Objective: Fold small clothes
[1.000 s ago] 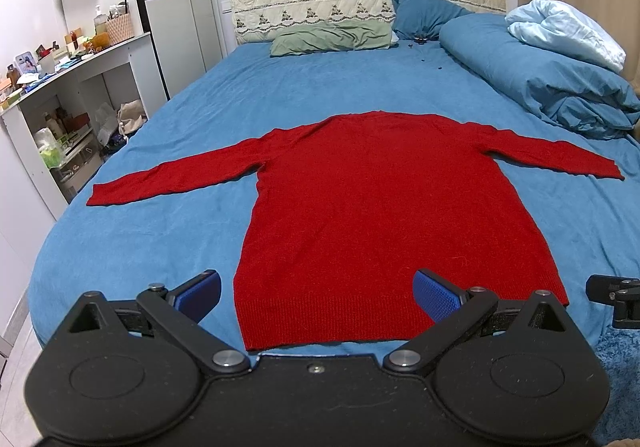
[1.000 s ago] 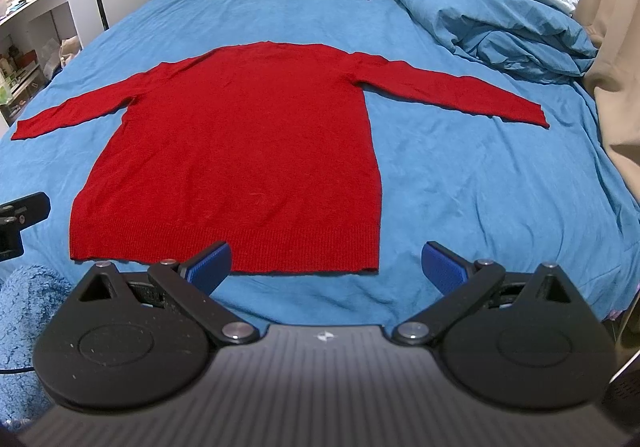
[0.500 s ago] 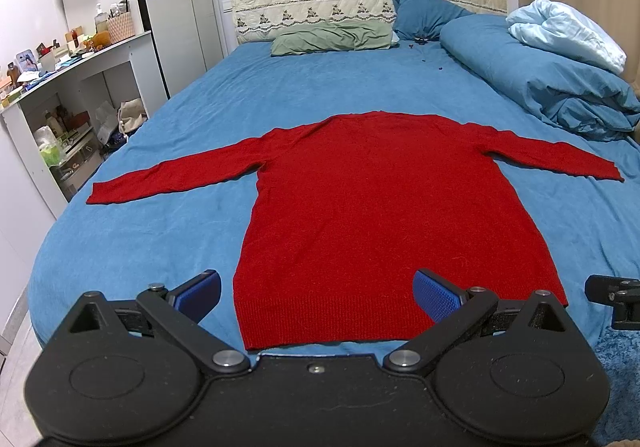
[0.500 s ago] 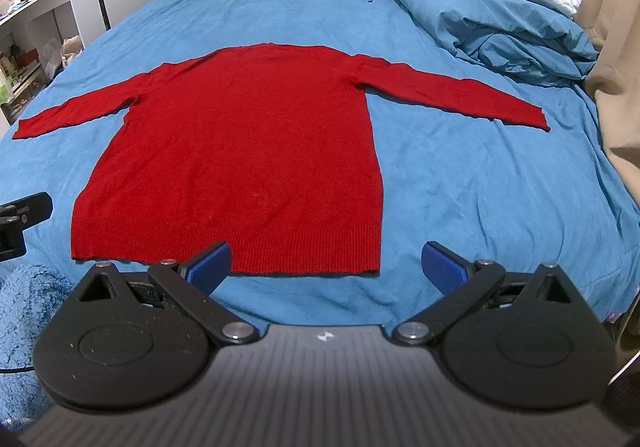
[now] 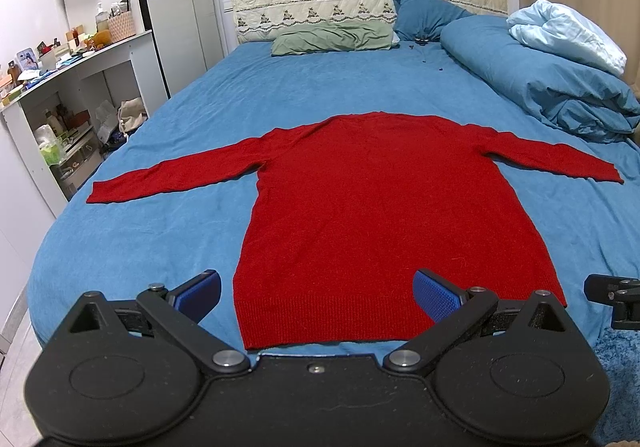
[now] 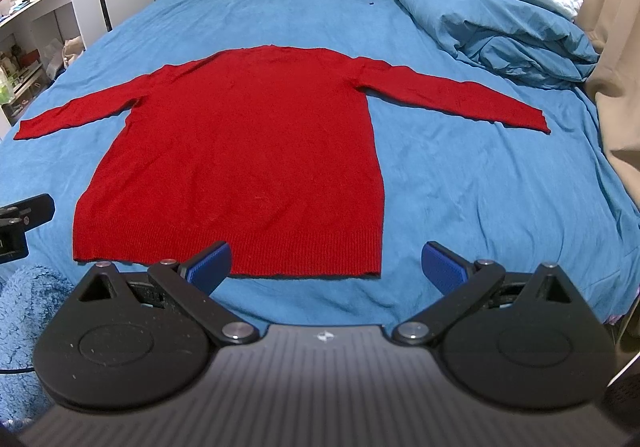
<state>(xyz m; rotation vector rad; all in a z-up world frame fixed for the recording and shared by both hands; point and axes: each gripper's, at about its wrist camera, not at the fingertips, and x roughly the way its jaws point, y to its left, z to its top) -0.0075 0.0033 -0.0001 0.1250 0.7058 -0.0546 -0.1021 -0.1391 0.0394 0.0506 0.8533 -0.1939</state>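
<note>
A red long-sleeved sweater point(image 5: 384, 203) lies flat on the blue bed, sleeves spread to both sides, hem nearest me. It also shows in the right wrist view point(image 6: 248, 151). My left gripper point(image 5: 318, 293) is open and empty, held just short of the hem, its blue pads point(image 5: 436, 295) wide apart. My right gripper point(image 6: 326, 265) is open and empty, above the hem's right corner. Each gripper's edge shows in the other's view.
A rolled blue duvet point(image 5: 552, 87) with a pale blanket lies along the bed's right side. Green and blue pillows point(image 5: 332, 37) lie at the headboard. A white desk with shelves point(image 5: 60, 87) stands left of the bed. A beige curtain point(image 6: 616, 27) hangs on the right.
Both grippers have crept slightly toward the sweater; the sweater has not moved and both stay open.
</note>
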